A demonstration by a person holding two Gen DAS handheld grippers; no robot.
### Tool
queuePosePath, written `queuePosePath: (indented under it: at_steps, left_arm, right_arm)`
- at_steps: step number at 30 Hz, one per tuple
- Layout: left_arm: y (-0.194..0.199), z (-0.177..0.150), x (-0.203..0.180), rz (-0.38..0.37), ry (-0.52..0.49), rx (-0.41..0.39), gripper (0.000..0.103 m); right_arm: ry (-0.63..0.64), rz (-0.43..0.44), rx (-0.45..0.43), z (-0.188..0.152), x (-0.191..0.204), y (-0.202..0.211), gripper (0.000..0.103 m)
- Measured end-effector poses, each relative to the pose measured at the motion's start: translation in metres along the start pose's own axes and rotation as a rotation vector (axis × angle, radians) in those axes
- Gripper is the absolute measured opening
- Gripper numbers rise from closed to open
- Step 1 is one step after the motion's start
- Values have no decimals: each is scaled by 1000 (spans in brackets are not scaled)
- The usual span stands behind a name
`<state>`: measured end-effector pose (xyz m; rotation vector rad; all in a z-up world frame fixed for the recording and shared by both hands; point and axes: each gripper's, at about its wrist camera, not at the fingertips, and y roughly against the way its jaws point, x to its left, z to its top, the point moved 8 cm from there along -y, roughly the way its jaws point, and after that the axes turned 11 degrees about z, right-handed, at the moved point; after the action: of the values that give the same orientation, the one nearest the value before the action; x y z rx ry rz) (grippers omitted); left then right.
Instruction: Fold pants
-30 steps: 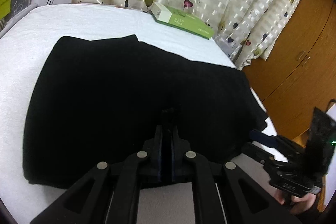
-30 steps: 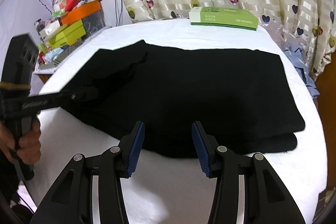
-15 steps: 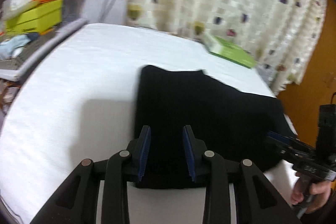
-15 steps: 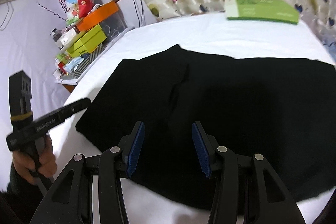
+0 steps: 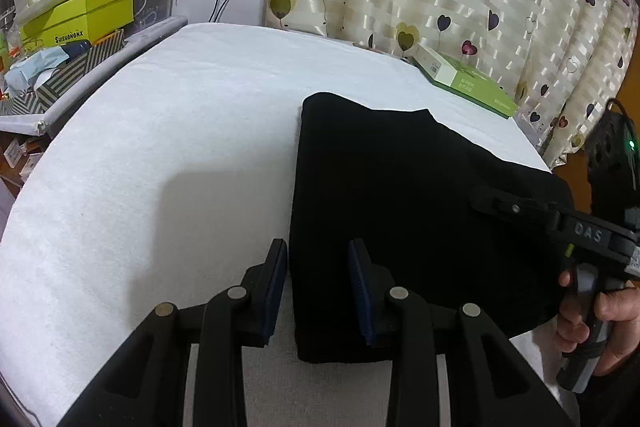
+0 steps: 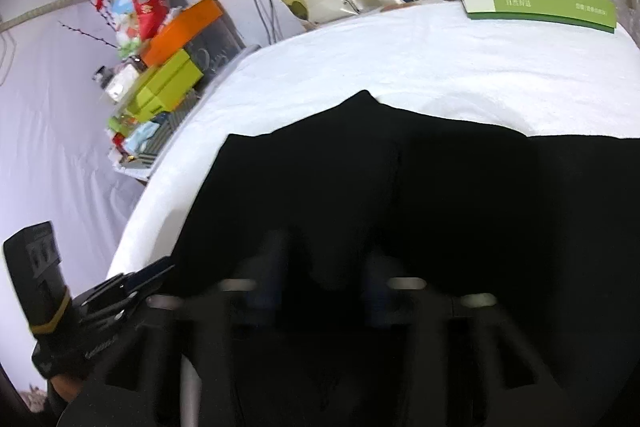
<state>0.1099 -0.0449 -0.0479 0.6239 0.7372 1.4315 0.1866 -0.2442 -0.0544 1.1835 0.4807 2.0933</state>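
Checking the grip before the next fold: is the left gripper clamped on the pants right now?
No, the left gripper is open, its blue pads apart above the near edge of the black pants.

right gripper [image 6: 320, 291]: motion-blurred in its own view; the jaws' gap is hard to make out there.
pants [image 6: 440, 227]: cut off by the right and bottom edges beyond the right jaws; the near hem lies hidden under them.
pants folds: black on black, layers cannot be told.
green box [image 5: 464, 79]: print too small to read.
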Motion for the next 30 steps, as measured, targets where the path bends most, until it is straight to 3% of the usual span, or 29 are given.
queuePosePath:
  at_steps: [4, 9, 14, 18, 23, 26, 30]
  left_arm:
    - [0, 1, -1, 4, -7, 0, 34]
    - [8, 0, 1, -11, 4, -17, 34]
    - [13, 0, 0, -15, 7, -23, 34]
    - [25, 0, -6, -27, -8, -52, 34]
    - [31, -8, -25, -39, -75, -74, 34]
    - [20, -15, -31, -1, -120, -42, 34]
    - [24, -14, -29, 1, -115, -40, 34]
  right_arm:
    - [12, -12, -63, -1, 1, 16, 4]
    - [-13, -23, -55, -6, -11, 15, 5]
    - [67, -104, -81, -7, 4, 34, 10]
    - [134, -118, -124, -18, 19, 53, 10]
    - [179, -118, -16, -45, 19, 31, 10]
    - [164, -164, -34, -40, 15, 42, 10]
    - [219, -147, -38, -51, 30, 52, 10]
